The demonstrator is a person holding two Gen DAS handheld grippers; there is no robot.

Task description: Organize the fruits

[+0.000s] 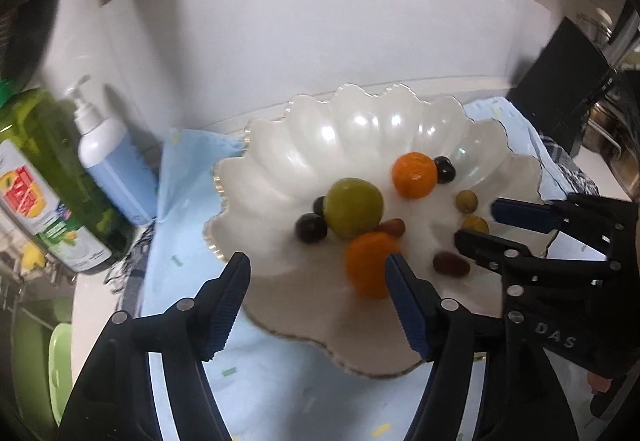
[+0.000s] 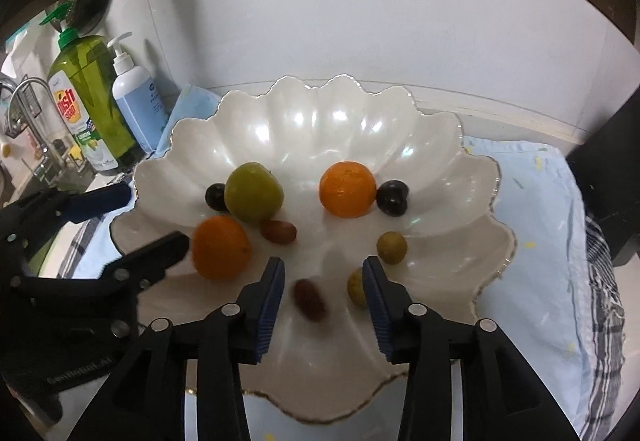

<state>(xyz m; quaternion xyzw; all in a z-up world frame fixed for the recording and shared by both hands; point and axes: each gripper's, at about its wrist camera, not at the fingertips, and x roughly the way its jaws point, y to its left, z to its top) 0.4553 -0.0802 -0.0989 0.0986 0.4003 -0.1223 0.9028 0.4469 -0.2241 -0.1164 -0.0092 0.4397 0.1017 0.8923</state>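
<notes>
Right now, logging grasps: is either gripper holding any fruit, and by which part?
Nothing is held. Both the left gripper and right gripper stand open over the bowl.

Fruits [image 2: 347,195] in bowl [image 2: 304,113] on cloth [image 2: 532,201]

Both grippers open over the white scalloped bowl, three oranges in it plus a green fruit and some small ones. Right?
Not quite: the bowl holds two oranges, not three, one at the back and one nearer the front, as the right wrist view shows. The rest holds: the left gripper and the right gripper are open, and the green fruit sits among smaller ones.
</notes>
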